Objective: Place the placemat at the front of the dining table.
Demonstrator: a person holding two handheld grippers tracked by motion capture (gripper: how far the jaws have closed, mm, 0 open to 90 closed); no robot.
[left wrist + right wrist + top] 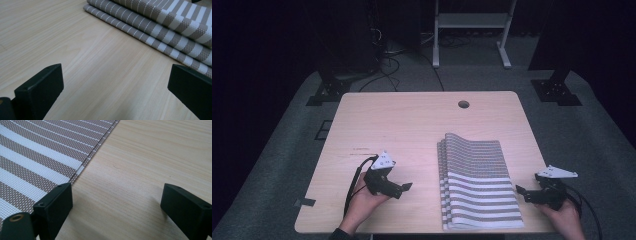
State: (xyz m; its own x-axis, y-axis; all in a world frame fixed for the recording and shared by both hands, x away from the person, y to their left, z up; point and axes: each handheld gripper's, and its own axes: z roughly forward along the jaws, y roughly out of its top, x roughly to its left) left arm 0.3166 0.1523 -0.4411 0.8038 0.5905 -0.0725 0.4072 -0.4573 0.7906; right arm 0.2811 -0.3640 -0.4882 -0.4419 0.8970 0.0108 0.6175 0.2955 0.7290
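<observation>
A folded stack of brown-and-white striped woven mats (477, 180) lies on the right half of the light wooden table (412, 120). My left gripper (406, 187) rests on the table to the left of the stack and points toward it; its jaws are open with nothing between them. The left gripper view has that gripper (115, 75) over bare wood, with the layered edge of the mats (160, 27) ahead to the right. My right gripper (521, 191) is open just off the stack's right edge. In the right gripper view (117, 192) its left jaw touches or nearly touches the mat edge (37, 157).
A round cable hole (463, 104) sits near the table's far edge. A piece of dark tape (305, 202) is stuck at the front left corner. Beyond the table are a white desk frame (472, 20), floor cables (387, 65) and dark stand bases (557, 90).
</observation>
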